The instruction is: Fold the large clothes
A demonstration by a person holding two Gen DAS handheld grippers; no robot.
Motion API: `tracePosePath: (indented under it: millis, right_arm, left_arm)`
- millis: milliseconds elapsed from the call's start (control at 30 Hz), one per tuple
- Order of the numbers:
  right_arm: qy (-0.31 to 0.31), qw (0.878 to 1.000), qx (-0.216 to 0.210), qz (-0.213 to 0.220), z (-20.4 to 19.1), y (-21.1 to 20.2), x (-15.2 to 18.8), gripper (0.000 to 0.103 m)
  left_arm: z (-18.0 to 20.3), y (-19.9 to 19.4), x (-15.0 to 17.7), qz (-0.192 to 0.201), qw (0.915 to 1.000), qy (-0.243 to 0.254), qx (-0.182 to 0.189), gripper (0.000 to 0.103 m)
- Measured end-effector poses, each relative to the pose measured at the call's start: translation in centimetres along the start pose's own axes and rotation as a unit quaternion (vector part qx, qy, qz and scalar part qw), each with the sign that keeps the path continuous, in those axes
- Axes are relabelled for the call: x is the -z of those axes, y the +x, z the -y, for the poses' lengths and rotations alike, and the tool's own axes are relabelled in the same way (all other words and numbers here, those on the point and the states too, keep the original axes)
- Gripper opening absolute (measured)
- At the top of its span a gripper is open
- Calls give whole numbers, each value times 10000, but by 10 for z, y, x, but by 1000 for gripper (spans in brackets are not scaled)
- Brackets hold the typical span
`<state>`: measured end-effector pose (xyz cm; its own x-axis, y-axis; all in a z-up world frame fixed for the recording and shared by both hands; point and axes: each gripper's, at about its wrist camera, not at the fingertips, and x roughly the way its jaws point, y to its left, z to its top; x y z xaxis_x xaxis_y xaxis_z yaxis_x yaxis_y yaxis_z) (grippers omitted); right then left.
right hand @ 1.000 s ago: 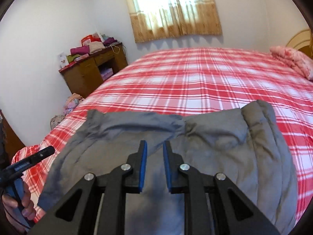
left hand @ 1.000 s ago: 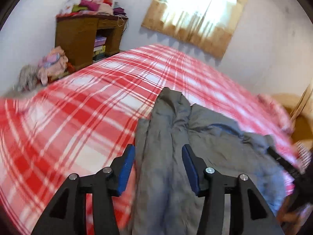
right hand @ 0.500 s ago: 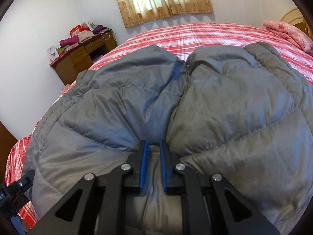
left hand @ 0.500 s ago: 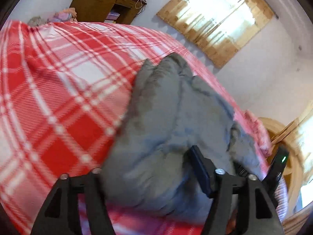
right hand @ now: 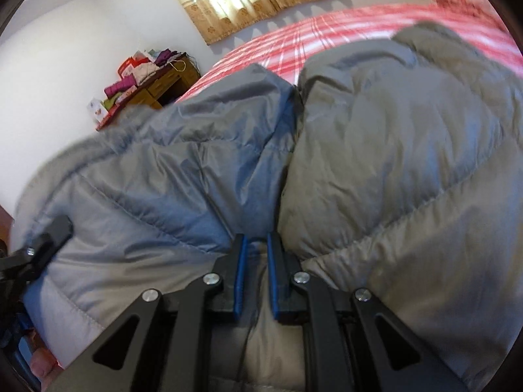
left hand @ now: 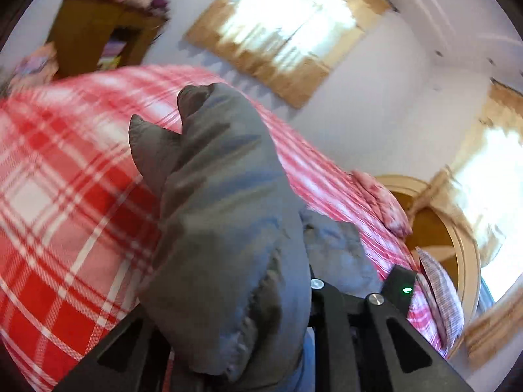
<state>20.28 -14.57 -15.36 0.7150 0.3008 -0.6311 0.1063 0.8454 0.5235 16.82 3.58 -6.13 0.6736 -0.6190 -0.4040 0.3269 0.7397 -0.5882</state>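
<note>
the grey padded jacket (right hand: 376, 150) lies bunched on the red plaid bed (left hand: 65, 196). the right gripper (right hand: 255, 271) has its fingers pinching a seam at the near hem; the left gripper (left hand: 228, 343) is closing on a raised fold of the jacket. best to lift both edges together and carry them evenly. a cluttered wooden desk (right hand: 163, 81) and a pink pillow (left hand: 382, 199) sit well clear.
</note>
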Motion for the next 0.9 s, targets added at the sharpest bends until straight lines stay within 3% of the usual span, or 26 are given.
tracePosePath:
  millis: [100, 267, 400, 467, 633, 833, 900]
  right_arm:
    - [185, 9986, -450, -211, -19, 5, 16, 14]
    - [617, 9834, -1562, -688, -46, 23, 37, 14]
    - [429, 9804, -1712, -872, -52, 17, 35, 18]
    - [517, 9797, -1806, -695, -40, -5, 28, 18]
    - [343, 9899, -1375, -86, 1, -73, 14, 18]
    - [432, 9962, -588, 483, 63, -139, 11, 19]
    - [537, 9957, -467, 588, 78, -151, 12, 19]
  left_arm:
    - [23, -11, -6, 30, 9991, 413, 113, 17]
    - [46, -29, -13, -1, 9919, 1258, -169, 17]
    - [61, -35, -5, -27, 9810, 1894, -408, 17]
    - [77, -36, 3, 20, 9722, 2278, -542, 17]
    - [96, -9, 27, -186, 9492, 3044, -780, 17]
    - [124, 26, 77, -593, 9109, 3976, -931, 17]
    - [131, 38, 98, -755, 8934, 4311, -1014, 17]
